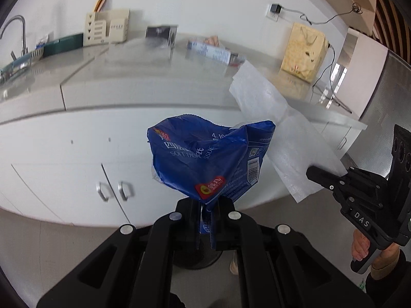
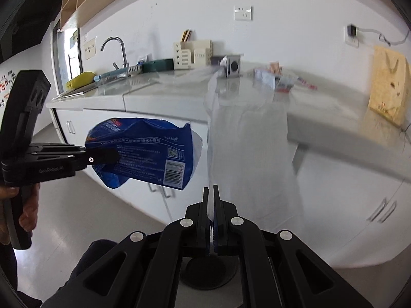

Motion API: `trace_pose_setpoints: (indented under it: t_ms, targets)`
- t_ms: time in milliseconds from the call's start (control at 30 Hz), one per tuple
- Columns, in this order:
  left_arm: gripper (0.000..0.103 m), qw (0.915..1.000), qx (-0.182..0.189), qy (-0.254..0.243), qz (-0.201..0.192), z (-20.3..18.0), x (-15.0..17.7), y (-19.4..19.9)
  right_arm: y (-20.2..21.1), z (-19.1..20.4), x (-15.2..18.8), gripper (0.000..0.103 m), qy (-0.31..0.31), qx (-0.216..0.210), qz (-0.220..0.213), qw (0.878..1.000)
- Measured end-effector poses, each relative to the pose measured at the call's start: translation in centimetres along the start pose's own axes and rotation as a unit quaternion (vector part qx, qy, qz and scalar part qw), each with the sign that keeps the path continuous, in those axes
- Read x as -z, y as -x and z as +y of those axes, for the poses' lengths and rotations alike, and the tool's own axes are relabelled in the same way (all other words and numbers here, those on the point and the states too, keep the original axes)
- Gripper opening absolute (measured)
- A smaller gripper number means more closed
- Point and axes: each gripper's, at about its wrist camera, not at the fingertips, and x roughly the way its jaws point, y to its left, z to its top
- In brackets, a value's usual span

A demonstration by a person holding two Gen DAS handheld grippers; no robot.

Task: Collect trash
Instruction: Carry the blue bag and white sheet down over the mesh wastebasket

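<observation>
My left gripper (image 1: pixel 205 205) is shut on a crumpled blue tissue wrapper (image 1: pixel 205 154) and holds it in the air before the cabinets; it also shows in the right wrist view (image 2: pixel 143 151), with the left gripper (image 2: pixel 113 156) at the left. My right gripper (image 2: pixel 212 195) is shut on a white tissue sheet (image 2: pixel 246 159) that hangs up in front of the camera. In the left wrist view the tissue (image 1: pixel 282 128) stretches from the right gripper (image 1: pixel 313 173) toward the wrapper. More wrappers (image 1: pixel 213 51) lie on the counter.
A grey countertop (image 1: pixel 128 77) runs across, with a sink and tap (image 2: pixel 115 51) at the left, a cream organiser (image 1: pixel 105 28), a small dark box (image 1: pixel 161 36) and a yellow paper bag (image 1: pixel 303 51). White cabinet doors (image 1: pixel 77 166) stand below. A dark round object (image 2: pixel 208 269) sits on the floor under the grippers.
</observation>
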Motion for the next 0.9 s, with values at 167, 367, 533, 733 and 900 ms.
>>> trace_pose_setpoints:
  t_ms: [167,367,533,733,900]
  targets:
    - [0.006,0.9987,0.002,0.007,0.05,1.3,2.8,-3.8,-2.8,0.7,3.3,0.006,-0.003,0.003,0.042,0.999]
    - [0.006,0.9927,-0.001,0.02,0.119,3.9,6.2,-10.2,-8.1,0.3,6.3,0.006,-0.02,-0.009,0.104,0.994]
    - [0.006,0.9837,0.002,0.035,0.176,5.9,7.8,-14.8,-12.7,-0.1,8.1,0.006,-0.03,-0.027,0.147,0.988]
    - [0.006,0.9684,-0.001,0.035,0.247,7.9,9.8,-21.8,-18.6,-1.3,10.4,0.006,-0.069,-0.049,0.204,0.975]
    - [0.006,0.9483,0.001,0.051,0.313,8.8,12.0,-27.2,-23.9,-2.0,13.0,0.006,-0.093,-0.079,0.265,0.956]
